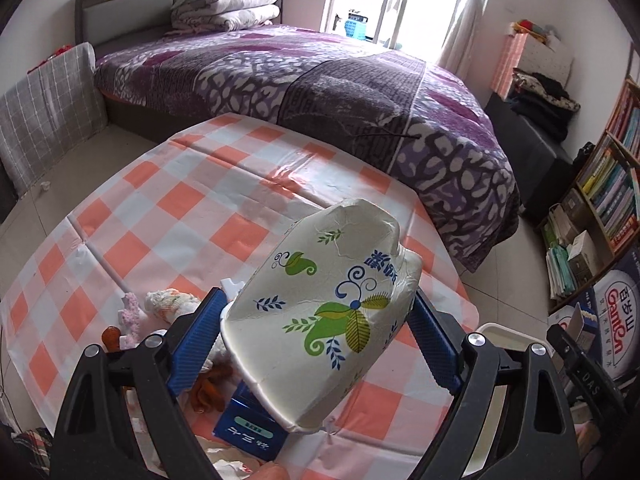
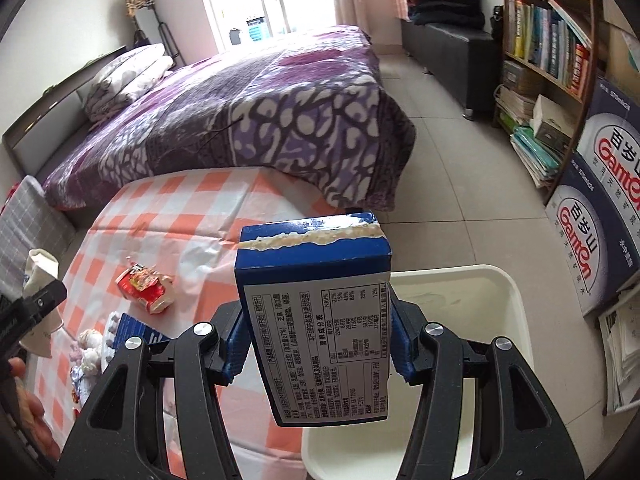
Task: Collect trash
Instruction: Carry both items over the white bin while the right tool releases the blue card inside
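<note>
L claw (image 1: 316, 330) is spread wide w/ its blue pads pressing both sides of a crumpled paper bowl (image 1: 326, 308), printed w/ green leaves, held tilted above the checked worktop (image 1: 192, 200). Below the bowl, still on the worktop, lie a blue carton (image 1: 250, 426), a pink scrap and other small bits of trash. The white bin (image 2: 480, 308) sits off the worktop's R edge, on the floor side; only its rim shows in the L view. R claw (image 2: 318, 346), abt half open, grips a blue box (image 2: 316, 316) by its narrow sides, label facing the cam, and the box hangs right over the bin's near-L corner. A red wrapper (image 2: 146, 288) remains on the worktop, L of the bin. To do this step well: bring the box fully inside the bin's rim before letting go, since it's close to the edge and could tip out. Then carry the bowl across to the bin w/o squeezing harder; it's already dented and light, prob slips easily. Keep both claws from colliding over the bin.
</note>
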The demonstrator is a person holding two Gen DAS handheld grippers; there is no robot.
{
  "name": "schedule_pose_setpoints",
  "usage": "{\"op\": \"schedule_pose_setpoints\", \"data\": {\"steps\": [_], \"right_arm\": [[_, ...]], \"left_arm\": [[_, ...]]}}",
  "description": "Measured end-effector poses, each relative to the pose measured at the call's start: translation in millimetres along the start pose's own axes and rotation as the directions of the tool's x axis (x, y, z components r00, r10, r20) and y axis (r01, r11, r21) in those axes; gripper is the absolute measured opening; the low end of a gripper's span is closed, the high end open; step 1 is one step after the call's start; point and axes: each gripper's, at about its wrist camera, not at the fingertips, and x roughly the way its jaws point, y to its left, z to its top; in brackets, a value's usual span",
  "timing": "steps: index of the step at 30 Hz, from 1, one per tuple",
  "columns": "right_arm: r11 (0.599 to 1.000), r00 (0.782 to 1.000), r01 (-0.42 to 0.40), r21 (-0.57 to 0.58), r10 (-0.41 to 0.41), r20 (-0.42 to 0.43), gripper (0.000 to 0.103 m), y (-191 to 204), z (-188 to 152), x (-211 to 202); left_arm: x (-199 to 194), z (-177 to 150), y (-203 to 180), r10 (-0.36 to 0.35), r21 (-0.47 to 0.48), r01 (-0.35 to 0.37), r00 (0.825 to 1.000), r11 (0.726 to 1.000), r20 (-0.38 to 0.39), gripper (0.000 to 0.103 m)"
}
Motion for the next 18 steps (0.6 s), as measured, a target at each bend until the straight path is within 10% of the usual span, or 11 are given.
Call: {"op": "schedule_pose_setpoints", "data": {"steps": [12,18], "right_arm": [[0.972,0.990,0.135,0.195,-0.126,-0.058,0.056,-81,3,1],[0.936,0.983,0.182,0.300,-0.172,-0.058,0.083,-118,2,-8]], "left_arm": [[10,-34,-81,-0.100,0.147,0.109,0.993,0.983,-0.068,0.087],[15,-55,-111,-0.153,0.186,0.176,0.979,0.967,-0.134,0.088]]}}
